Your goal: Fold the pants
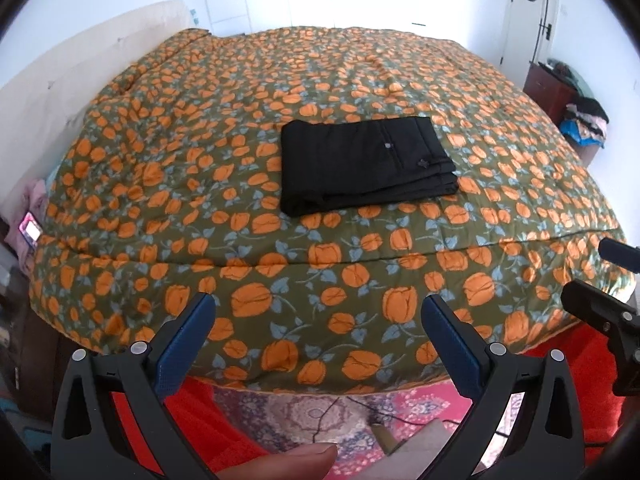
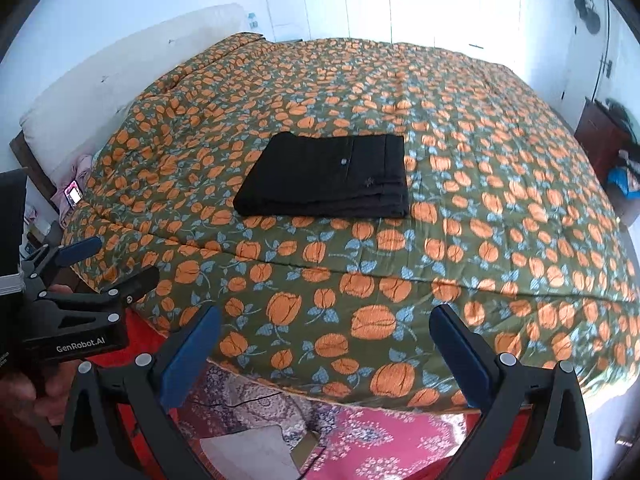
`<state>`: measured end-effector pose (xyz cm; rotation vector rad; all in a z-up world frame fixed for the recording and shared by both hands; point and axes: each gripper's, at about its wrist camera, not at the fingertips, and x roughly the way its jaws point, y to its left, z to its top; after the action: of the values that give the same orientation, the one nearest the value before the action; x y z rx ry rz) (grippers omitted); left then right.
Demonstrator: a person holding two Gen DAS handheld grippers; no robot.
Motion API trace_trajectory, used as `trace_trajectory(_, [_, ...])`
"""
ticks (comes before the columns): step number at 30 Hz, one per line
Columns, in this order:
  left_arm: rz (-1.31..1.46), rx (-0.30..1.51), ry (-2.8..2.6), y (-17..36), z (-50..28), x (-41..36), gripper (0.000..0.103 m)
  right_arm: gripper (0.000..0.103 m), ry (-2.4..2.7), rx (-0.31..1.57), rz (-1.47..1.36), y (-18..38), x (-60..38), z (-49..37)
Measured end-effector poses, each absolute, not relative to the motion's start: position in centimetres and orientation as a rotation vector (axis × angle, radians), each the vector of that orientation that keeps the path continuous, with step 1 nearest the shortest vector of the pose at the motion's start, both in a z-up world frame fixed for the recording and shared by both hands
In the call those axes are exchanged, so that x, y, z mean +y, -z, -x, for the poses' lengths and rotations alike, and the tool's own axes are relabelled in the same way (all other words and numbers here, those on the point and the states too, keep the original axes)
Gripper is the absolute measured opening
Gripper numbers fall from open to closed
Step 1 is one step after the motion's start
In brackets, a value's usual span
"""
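Black pants (image 1: 364, 164) lie folded into a flat rectangle on the bed, a small button showing on top; they also show in the right wrist view (image 2: 328, 178). My left gripper (image 1: 318, 304) is open and empty, held off the near edge of the bed, well short of the pants. My right gripper (image 2: 326, 316) is open and empty too, at the same near edge. The left gripper also shows at the left of the right wrist view (image 2: 116, 260), and the right gripper at the right edge of the left wrist view (image 1: 600, 276).
The bed is covered by a green quilt with orange flowers (image 1: 280, 92). A pale headboard (image 1: 60, 80) stands at the left. A dark cabinet with piled clothes (image 1: 560, 92) stands at the right. A red and pink rug (image 2: 380, 440) lies below the grippers.
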<state>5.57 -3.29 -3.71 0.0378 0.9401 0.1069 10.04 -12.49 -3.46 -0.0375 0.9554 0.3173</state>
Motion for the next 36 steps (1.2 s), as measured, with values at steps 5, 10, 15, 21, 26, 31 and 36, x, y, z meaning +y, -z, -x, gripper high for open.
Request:
trace_trajectory(5, [-0.065,0.927,-0.116,3.7,-5.5,-3.4,0.102,0.103,-0.323,0.953,0.034,3.8,-12.2,-10.1])
trace_trajectory(10, [-0.058,0.938,-0.111,4.1,-5.6,-3.3,0.102,0.103,-0.324,0.946,0.019,4.2,-12.1,-10.1])
trace_trajectory(15, [-0.059,0.946,-0.108,4.5,-5.7,-3.3,0.102,0.103,-0.301,0.962,0.001,4.7,-12.7,-10.3])
trace_trajectory(21, [-0.055,0.956,-0.104,4.9,-5.9,-3.3,0.102,0.103,-0.299,0.965,0.024,4.7,-12.4,-10.4])
trace_trajectory(26, [-0.044,0.96,-0.1,5.0,-5.9,-3.2,0.102,0.103,-0.293,0.96,0.029,4.5,-12.2,-10.4])
trace_trajectory(31, [-0.043,0.959,-0.099,4.9,-5.9,-3.2,0.102,0.103,-0.284,0.958,0.024,4.5,-12.3,-10.5])
trace_trajectory(36, [-0.046,0.965,-0.093,5.0,-6.0,-3.5,0.102,0.103,-0.281,0.957,0.026,4.5,-12.3,-10.6])
